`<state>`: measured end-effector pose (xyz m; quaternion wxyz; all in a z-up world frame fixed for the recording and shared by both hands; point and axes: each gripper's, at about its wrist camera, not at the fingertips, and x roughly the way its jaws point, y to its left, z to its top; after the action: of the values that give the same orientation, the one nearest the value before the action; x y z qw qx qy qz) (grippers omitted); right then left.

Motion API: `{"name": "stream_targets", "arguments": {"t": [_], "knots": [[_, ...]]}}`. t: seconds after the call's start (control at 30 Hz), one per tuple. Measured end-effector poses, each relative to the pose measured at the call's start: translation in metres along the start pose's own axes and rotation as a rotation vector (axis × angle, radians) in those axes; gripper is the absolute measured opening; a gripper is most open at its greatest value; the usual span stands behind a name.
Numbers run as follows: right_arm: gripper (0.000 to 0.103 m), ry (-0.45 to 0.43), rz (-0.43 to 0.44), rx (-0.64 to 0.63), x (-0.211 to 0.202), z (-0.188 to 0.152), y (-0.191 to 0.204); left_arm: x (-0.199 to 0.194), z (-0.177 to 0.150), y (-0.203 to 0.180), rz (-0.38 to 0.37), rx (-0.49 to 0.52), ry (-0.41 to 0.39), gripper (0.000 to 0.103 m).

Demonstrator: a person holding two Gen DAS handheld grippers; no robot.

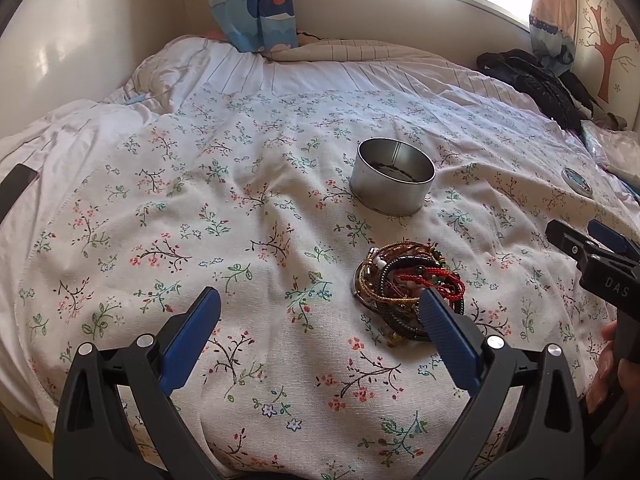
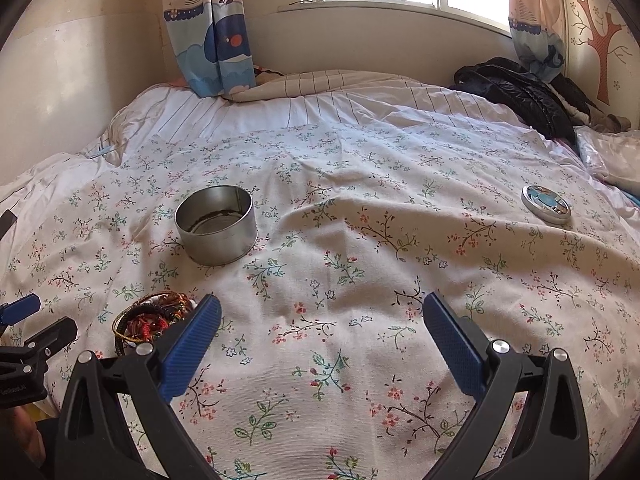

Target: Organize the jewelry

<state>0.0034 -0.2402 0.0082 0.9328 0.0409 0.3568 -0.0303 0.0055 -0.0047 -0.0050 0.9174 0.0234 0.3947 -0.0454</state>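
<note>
Nearest to me, my left claw (image 1: 320, 312) has its blue pads spread wide with nothing between them, low over the flowered bedspread (image 1: 240, 240); my right claw (image 2: 322, 320) is spread just as wide and equally empty. Just beyond the left claw, close against its right-hand pad, lies the pile of bracelets (image 1: 408, 284): red cord, gold braid, dark beads and pale beads, all tangled in one heap on the bed. In the right wrist view the same heap sits low and left, beside that claw's left pad, so it lies between my two tools and nearer the left. A little farther back stands the round metal tin (image 1: 392, 176), open and upright, apart from the pile. Something dark lies on its bottom, perhaps a strand already put away, but I cannot tell what it is. Farther off to the right, well apart from the tin, the tin's lid (image 2: 546, 204) lies flat on the cover. I judge the job barely begun: the lid is off and the tin is ready, yet nearly all the bracelets remain outside it, and afterwards the lid must go back on.
</note>
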Motion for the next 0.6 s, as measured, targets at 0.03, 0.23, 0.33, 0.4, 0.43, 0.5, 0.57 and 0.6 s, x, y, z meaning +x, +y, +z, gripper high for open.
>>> {"name": "stream_targets", "arguments": {"t": [0.03, 0.23, 0.33, 0.4, 0.43, 0.5, 0.57, 0.6], "knots": [[0.097, 0.003, -0.001, 0.003, 0.0007, 0.0001, -0.0007, 0.0001, -0.0001, -0.0001, 0.000, 0.000, 0.001, 0.095], [0.097, 0.016, -0.012, 0.013, 0.0044, 0.0002, -0.0025, 0.0004, 0.0002, -0.0004, -0.002, -0.001, 0.002, 0.095], [0.097, 0.022, -0.021, 0.018, 0.0055, -0.0001, -0.0036, 0.0003, 0.0000, -0.0007, -0.004, -0.002, 0.002, 0.095], [0.097, 0.025, -0.024, 0.021, 0.0059, -0.0006, -0.0046, 0.0002, 0.0000, -0.0009, -0.004, -0.002, 0.001, 0.095], [0.097, 0.026, -0.025, 0.022, 0.0061, -0.0005, -0.0049, 0.0002, 0.0005, -0.0009, -0.005, -0.002, 0.001, 0.095], [0.097, 0.028, -0.029, 0.024, 0.0065, -0.0007, -0.0056, 0.0002, 0.0006, -0.0010, -0.005, -0.002, 0.002, 0.095], [0.097, 0.031, -0.032, 0.027, 0.0069, -0.0006, -0.0056, 0.0000, 0.0004, -0.0015, -0.005, -0.002, 0.001, 0.095], [0.097, 0.032, -0.034, 0.028, 0.0071, -0.0006, -0.0059, 0.0002, 0.0006, -0.0010, -0.004, -0.002, 0.002, 0.095]]}}
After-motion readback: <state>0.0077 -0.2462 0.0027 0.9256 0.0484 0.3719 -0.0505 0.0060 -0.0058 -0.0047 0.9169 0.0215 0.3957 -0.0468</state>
